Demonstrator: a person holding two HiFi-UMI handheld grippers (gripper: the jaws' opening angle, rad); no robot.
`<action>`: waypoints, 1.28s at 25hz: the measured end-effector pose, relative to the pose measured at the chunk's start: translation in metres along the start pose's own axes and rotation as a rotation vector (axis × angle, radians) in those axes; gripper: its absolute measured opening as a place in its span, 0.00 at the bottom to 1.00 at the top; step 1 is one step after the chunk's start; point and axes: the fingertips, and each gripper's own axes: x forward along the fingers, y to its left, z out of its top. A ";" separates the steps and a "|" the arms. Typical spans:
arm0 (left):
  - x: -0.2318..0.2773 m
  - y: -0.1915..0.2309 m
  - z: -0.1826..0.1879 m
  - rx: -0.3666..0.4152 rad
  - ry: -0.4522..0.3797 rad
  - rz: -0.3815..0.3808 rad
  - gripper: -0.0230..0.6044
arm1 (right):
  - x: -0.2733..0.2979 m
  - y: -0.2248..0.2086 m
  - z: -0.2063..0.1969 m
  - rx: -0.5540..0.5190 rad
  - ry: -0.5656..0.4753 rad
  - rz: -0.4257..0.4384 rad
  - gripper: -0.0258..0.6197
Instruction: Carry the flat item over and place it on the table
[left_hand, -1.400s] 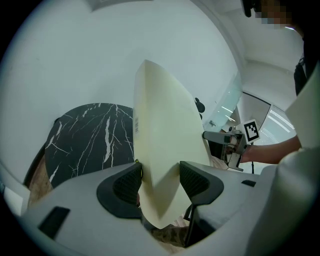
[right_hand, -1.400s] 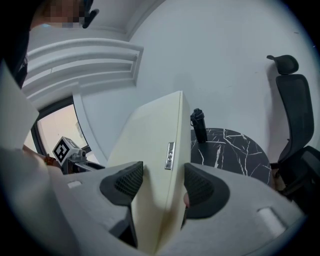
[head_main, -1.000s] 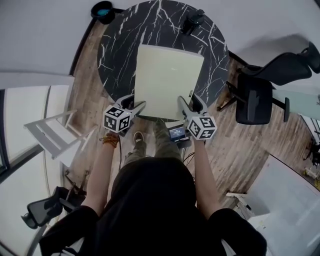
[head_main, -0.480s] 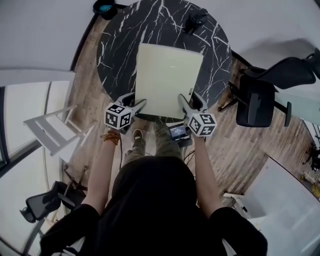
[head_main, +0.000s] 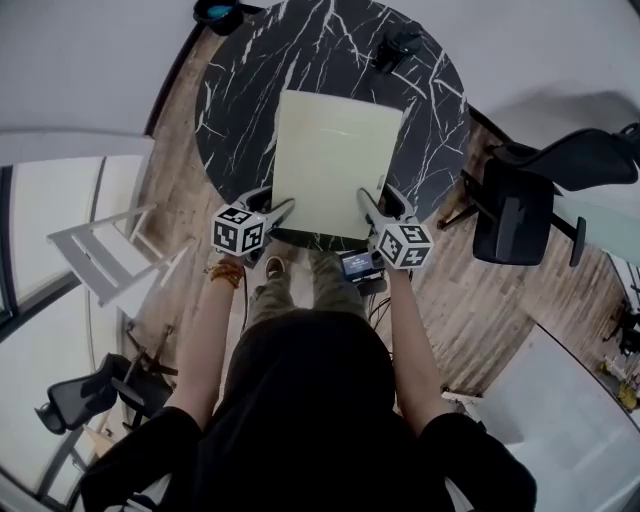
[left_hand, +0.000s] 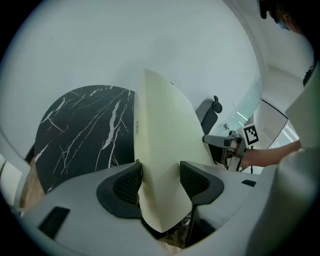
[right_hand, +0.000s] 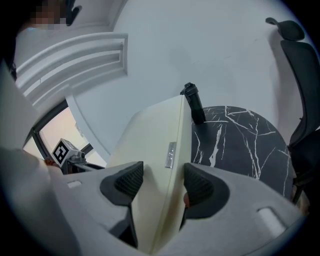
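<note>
A flat cream board (head_main: 330, 165) hangs level over the round black marble table (head_main: 240, 90). My left gripper (head_main: 283, 210) is shut on the board's near left corner, and my right gripper (head_main: 368, 207) is shut on its near right corner. In the left gripper view the board (left_hand: 162, 150) stands edge-on between the pads, with the table (left_hand: 80, 135) to its left. In the right gripper view the board (right_hand: 155, 150) runs between both pads, a small label on its edge, with the table (right_hand: 235, 140) beyond.
A black object (head_main: 393, 48) stands on the table's far side and shows upright in the right gripper view (right_hand: 193, 102). A blue-black item (head_main: 215, 12) lies off the far left rim. A black office chair (head_main: 520, 200) is at the right, a white rack (head_main: 100, 250) at the left.
The board and both grippers have shifted slightly forward over the table. Both grips are unchanged.
</note>
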 end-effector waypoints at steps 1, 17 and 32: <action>0.002 0.001 0.000 -0.005 0.000 0.002 0.43 | 0.001 -0.001 -0.001 0.002 0.004 0.001 0.43; 0.028 0.019 -0.005 -0.114 0.037 0.025 0.44 | 0.026 -0.026 -0.018 0.054 0.072 -0.013 0.42; 0.039 0.032 -0.001 -0.192 0.021 0.043 0.44 | 0.041 -0.039 -0.028 0.085 0.110 -0.019 0.42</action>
